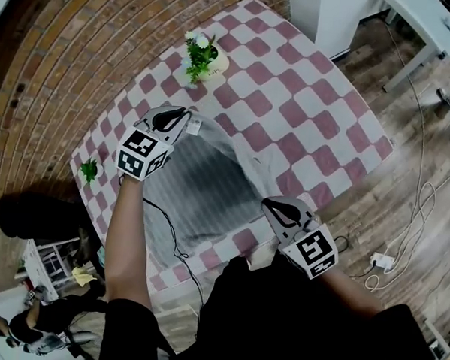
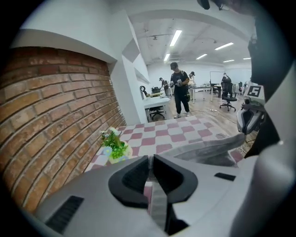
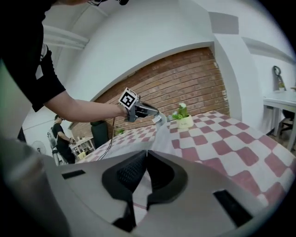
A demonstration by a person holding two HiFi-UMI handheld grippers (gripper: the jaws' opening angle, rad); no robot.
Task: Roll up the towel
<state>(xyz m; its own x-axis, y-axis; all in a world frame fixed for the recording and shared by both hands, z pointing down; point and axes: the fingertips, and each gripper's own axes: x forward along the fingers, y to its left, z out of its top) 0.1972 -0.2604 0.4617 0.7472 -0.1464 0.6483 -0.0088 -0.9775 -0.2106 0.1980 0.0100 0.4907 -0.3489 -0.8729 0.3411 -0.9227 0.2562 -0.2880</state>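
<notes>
A grey fabric towel [image 1: 202, 178] hangs spread between the two grippers, raised over the table [image 1: 318, 120] with its red-and-white checked cloth. The left gripper [image 1: 184, 121] has its jaws clamped on the towel's far corner, on the side nearer the small white pot with a green plant [image 1: 203, 58]. The right gripper [image 1: 270, 205] has its jaws pinched tight on the near corner, close to the table's front edge. The towel's slack sags below them over the checks. A red brick wall [image 1: 73, 70] runs along the far side.
</notes>
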